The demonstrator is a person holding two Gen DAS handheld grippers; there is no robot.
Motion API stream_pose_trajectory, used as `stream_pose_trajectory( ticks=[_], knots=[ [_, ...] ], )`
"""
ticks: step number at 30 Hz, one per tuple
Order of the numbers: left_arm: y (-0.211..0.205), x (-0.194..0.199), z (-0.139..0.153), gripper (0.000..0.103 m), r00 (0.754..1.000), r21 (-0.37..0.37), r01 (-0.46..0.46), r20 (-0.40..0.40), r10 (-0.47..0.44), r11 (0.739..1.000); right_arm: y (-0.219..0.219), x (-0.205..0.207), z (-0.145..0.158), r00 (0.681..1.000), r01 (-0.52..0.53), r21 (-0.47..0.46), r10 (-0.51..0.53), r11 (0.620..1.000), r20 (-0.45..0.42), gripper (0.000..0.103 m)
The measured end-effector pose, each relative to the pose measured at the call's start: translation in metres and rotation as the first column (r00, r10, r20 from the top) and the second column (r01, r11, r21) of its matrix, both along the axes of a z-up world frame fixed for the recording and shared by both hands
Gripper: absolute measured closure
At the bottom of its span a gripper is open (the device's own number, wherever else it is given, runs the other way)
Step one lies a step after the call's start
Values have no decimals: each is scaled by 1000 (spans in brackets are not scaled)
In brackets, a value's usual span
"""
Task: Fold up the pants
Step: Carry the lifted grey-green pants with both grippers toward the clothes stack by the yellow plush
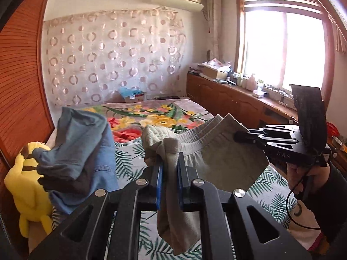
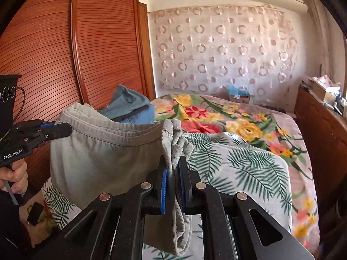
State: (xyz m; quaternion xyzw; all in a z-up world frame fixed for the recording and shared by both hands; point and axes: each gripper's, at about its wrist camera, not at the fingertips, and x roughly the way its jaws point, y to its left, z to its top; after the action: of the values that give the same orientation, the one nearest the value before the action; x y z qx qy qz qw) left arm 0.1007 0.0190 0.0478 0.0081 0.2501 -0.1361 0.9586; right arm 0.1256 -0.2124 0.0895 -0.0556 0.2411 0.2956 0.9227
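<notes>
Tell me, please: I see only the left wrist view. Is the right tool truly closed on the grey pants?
Observer: Yes. In the right wrist view the right tool is shut on the bunched waistband of the grey pants, and cloth hangs down between its blue pads.
Operator: Does something lie on the bed under my left hand?
Observer: A small black object lies on the leaf-print sheet, below the left hand.
Operator: Where does the left tool hold?
Observer: The left tool clamps the waistband's other end; the waistband sags slightly between both tools.
</notes>
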Motion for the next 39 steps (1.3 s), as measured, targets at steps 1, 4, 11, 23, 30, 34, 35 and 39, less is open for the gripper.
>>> stream_pose_trajectory(
  ticks=[1, 4, 11, 23, 30, 34, 35, 39],
  knots=[
    [4, 1, -1, 91, 1000, 3, -8, -1, 8, 1000, 5, 7, -1, 1000, -8, -4, 8, 1000, 4, 94],
    [17, 6, -4, 91, 999, 7, -34, -1, 34, 999, 17, 18, -2, 999, -39, -12, 40, 999, 17, 94],
    [53, 19, -1, 91, 996, -7, -86, 11, 86, 996, 53, 56, 1, 995, -93, -38, 94, 995, 42, 94],
    [104, 54, 21, 91, 979, -42, -181, 86, 184, 983, 103, 137, 18, 974, -149, -109, 165, 983, 158, 94],
    [129, 64, 24, 91, 960, -75, -249, 115, 257, 966, 131, 171, 14, 955, -191, -130, 215, 973, 205, 94],
    [144, 67, 19, 91, 945, -105, -294, 115, 305, 950, 154, 192, 10, 947, -208, -167, 241, 964, 210, 94],
    [147, 68, 15, 91, 942, -106, -305, 110, 316, 946, 161, 199, 10, 945, -217, -173, 251, 961, 209, 94],
    [158, 74, -3, 91, 928, -108, -355, 75, 364, 928, 191, 223, 4, 936, -254, -207, 295, 945, 194, 94]
  ],
)
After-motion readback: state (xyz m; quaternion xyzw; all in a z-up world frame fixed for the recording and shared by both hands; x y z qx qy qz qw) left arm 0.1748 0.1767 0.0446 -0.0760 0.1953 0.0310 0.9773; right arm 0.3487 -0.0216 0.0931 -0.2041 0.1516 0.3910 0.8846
